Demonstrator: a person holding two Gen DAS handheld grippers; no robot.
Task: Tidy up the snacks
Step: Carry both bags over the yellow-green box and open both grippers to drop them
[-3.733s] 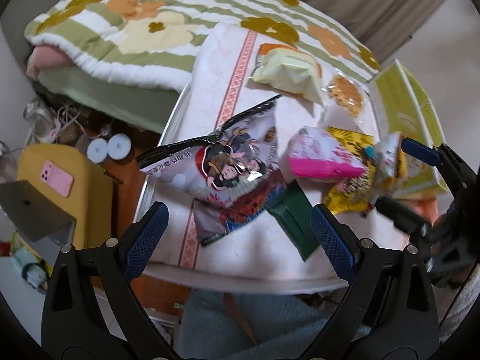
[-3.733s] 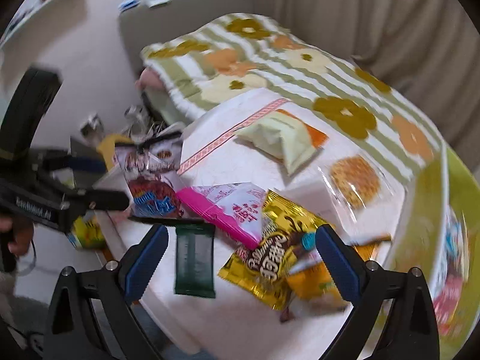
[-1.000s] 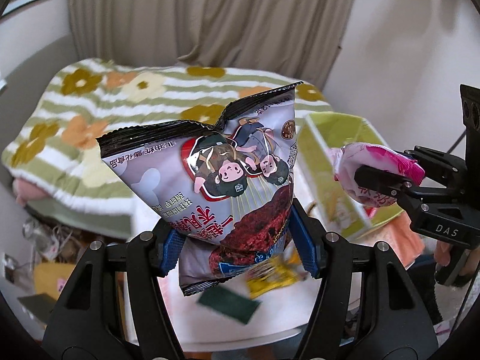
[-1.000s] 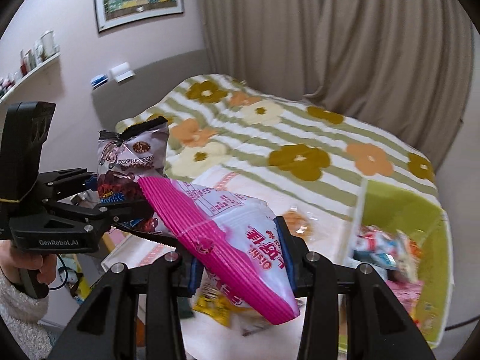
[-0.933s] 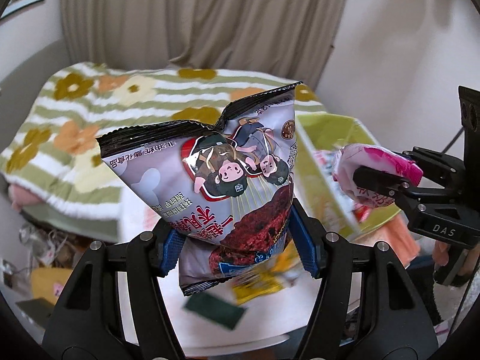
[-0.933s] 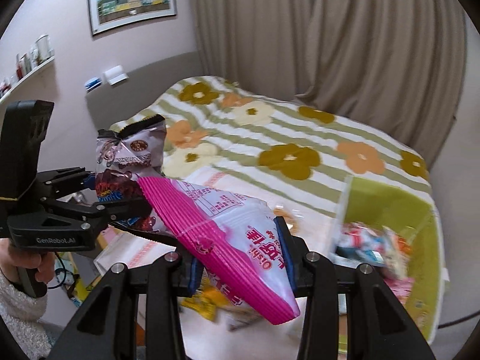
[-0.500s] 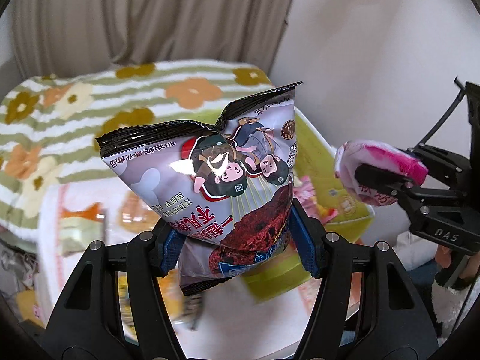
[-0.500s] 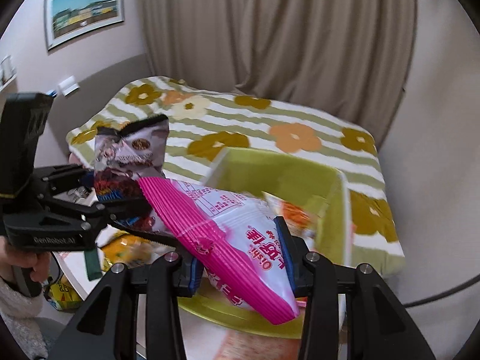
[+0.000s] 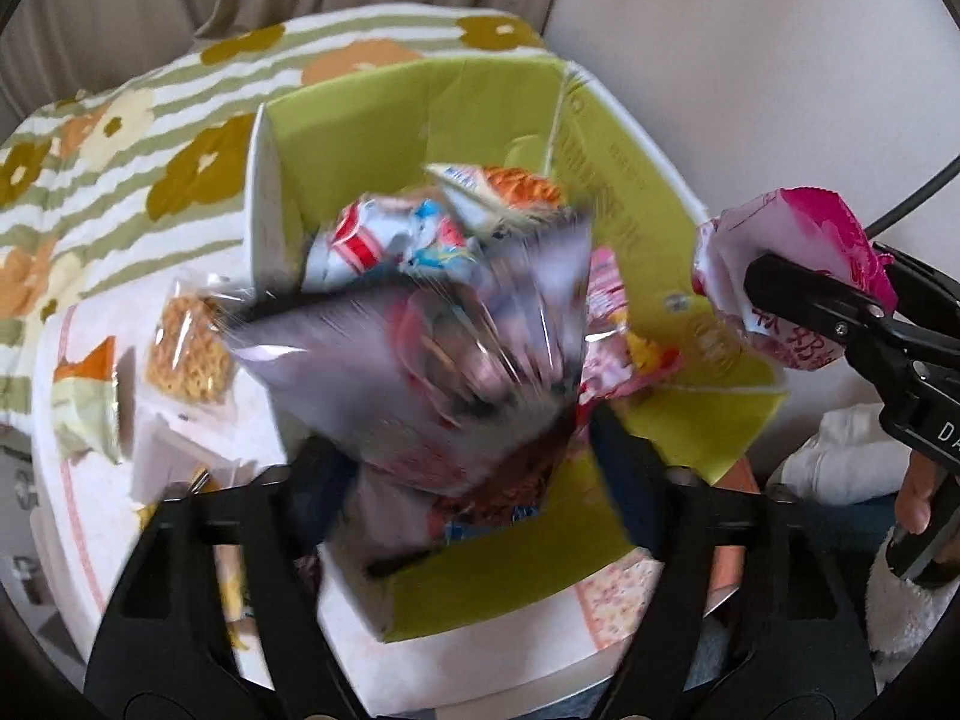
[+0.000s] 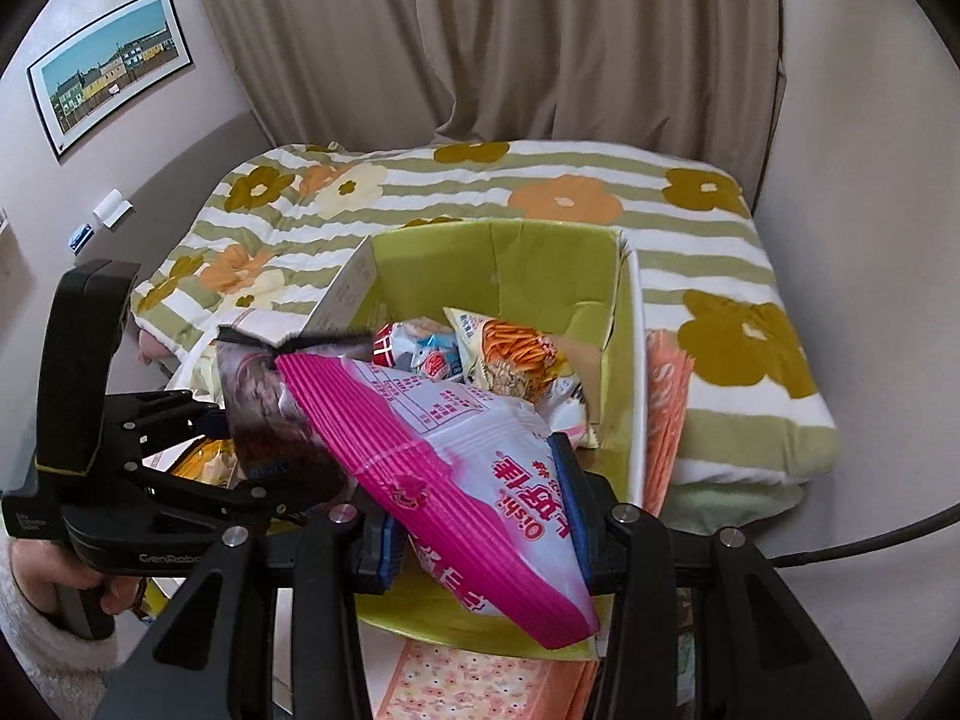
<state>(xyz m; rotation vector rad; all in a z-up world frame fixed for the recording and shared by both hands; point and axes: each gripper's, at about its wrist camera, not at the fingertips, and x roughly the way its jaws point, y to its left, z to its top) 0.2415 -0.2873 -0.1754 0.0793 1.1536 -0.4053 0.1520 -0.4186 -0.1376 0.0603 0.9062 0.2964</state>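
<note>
A bedroom lies around us: beige curtains (image 10: 540, 30) hang behind a bed under a striped quilt with flowers (image 10: 690, 222), and a framed picture of a row of houses (image 10: 108, 69) hangs on the wall at left. In front of the bed stands a small table with a white cloth (image 9: 66, 480), and at its right end sits an open green cardboard box (image 9: 372, 114), already part filled with snack packets.

Our left gripper (image 9: 462, 450) points down over the near edge of the box. Its jaws have just been opening, and they now stand apart; the purple snack bag (image 9: 432, 348) sits between them, badly blurred, above the packets in the box. From the left wrist view we cannot tell whether the pads touch it at all. In the right wrist view the same bag shows beside the left gripper, its black crimped top level with the box rim.

Our right gripper (image 10: 480, 528) is clamped on the pink and white snack bag (image 10: 456, 456), which sticks up and leftward from between the blue pads, over the near wall of the box.

On the table's left side lie a clear packet of golden crackers (image 9: 189, 348) near the box and a pale green packet (image 9: 84, 414) at the far left edge.
</note>
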